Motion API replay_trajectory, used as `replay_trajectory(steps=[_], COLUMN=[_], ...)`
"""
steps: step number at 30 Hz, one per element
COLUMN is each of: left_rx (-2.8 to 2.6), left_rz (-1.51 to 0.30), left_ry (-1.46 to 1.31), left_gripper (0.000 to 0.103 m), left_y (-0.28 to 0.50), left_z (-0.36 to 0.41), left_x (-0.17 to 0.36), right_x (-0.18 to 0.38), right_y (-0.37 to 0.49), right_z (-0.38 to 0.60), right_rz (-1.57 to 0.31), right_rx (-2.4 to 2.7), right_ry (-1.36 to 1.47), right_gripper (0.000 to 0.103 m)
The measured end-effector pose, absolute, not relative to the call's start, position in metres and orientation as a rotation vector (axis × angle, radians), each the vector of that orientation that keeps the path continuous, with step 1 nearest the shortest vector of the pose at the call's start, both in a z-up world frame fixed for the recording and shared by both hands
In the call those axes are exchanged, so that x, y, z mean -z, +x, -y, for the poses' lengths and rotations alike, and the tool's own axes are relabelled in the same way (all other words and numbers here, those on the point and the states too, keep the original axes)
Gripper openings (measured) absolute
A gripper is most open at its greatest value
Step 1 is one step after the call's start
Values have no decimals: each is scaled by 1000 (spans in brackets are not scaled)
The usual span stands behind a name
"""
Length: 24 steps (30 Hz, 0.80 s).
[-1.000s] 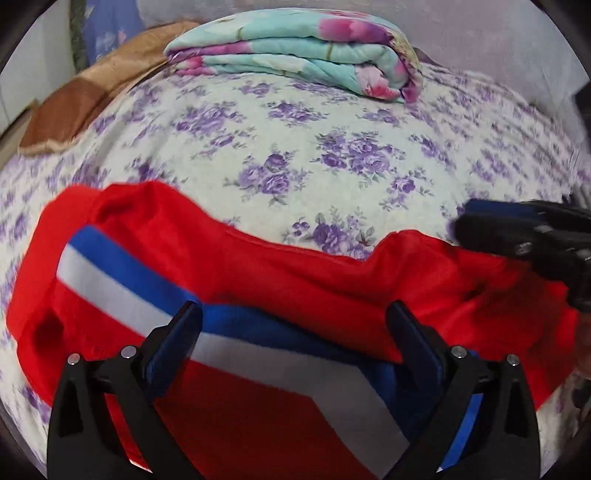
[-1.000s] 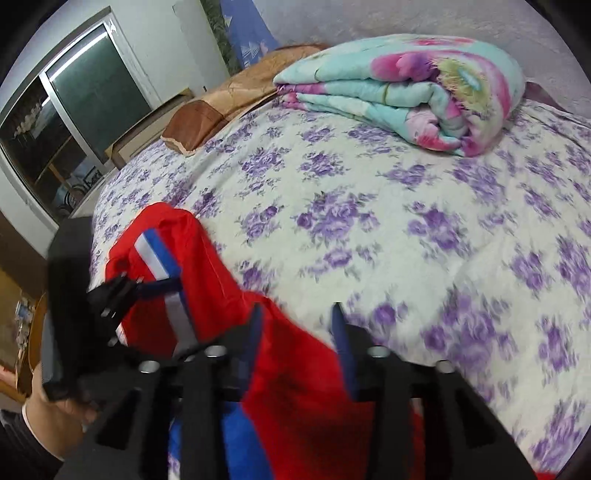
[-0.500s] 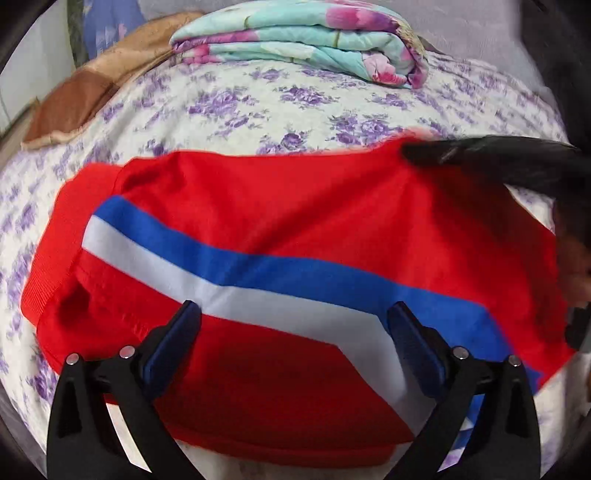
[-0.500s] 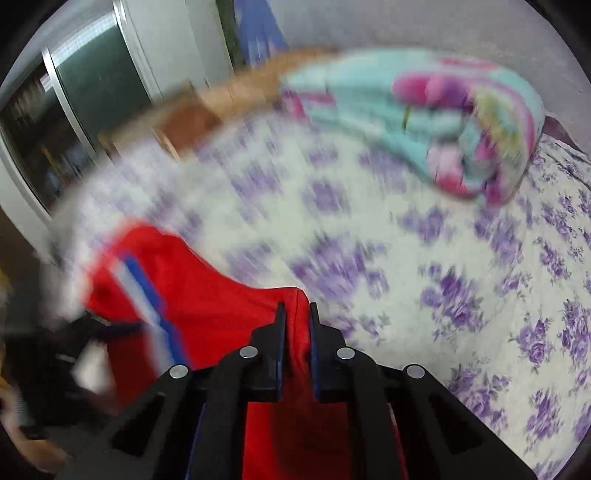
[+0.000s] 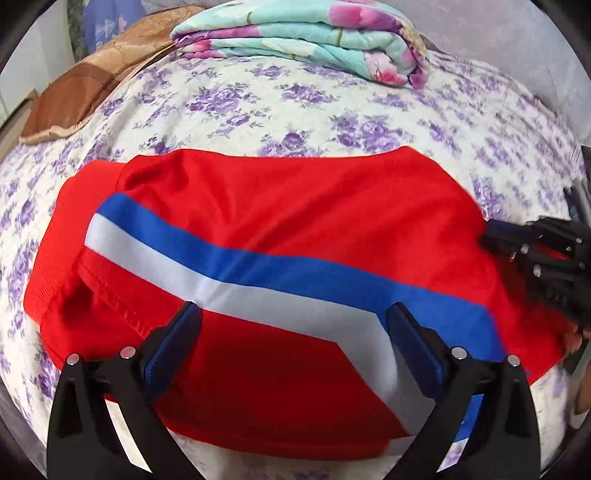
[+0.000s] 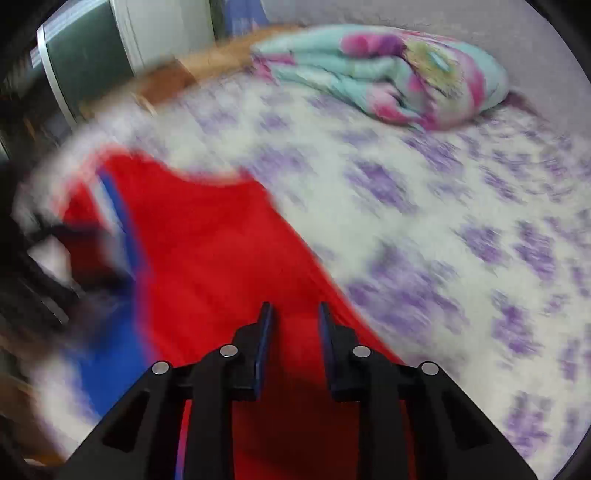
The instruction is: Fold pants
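The red pants (image 5: 277, 206) with a blue and white stripe lie folded flat on the bed sheet (image 5: 332, 110). My left gripper (image 5: 291, 321) hovers open and wide over their near part, with nothing between its pads. My right gripper (image 5: 491, 240) rests at the pants' right edge. In the blurred right wrist view the right gripper (image 6: 293, 314) points down at the red pants (image 6: 221, 258). Its jaws stand a narrow gap apart and are closing. The cloth lies under them, and the pads do not pinch it.
A folded floral quilt (image 5: 303, 33) lies at the far side of the bed, with a brown pillow (image 5: 85, 85) at the far left. A dark window (image 6: 85, 62) is at the left of the right wrist view. A hand shows at the right edge.
The right gripper carried a red flap over the pants, which now lie flat, stripe up. It then drew back to their right edge, and its jaws parted a little. The left gripper stayed.
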<state>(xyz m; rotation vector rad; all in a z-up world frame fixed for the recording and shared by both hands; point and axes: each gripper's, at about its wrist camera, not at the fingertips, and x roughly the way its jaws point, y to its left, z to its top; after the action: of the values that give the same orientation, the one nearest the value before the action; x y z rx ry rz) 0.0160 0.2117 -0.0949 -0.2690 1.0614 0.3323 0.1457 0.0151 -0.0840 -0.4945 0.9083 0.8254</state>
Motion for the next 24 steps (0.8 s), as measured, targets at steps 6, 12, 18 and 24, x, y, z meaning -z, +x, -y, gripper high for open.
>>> replay_trajectory(steps=[6, 12, 18, 24], left_rx=[-290, -154, -110, -158], left_rz=[-1000, -973, -1043, -1061], left_ry=[-286, -267, -230, -174], left_gripper=[98, 98, 98, 98], left_y=[14, 32, 47, 45], left_z=[-194, -145, -109, -103], left_x=[69, 62, 91, 94], right_x=[35, 26, 55, 85], right_y=[149, 122, 96, 128], right_z=[116, 269, 311, 285], right_rz=[-860, -909, -993, -1038], right_rx=[-656, -493, -475, -401], right_ry=[-216, 165, 269, 314], right_gripper=[58, 84, 84, 75])
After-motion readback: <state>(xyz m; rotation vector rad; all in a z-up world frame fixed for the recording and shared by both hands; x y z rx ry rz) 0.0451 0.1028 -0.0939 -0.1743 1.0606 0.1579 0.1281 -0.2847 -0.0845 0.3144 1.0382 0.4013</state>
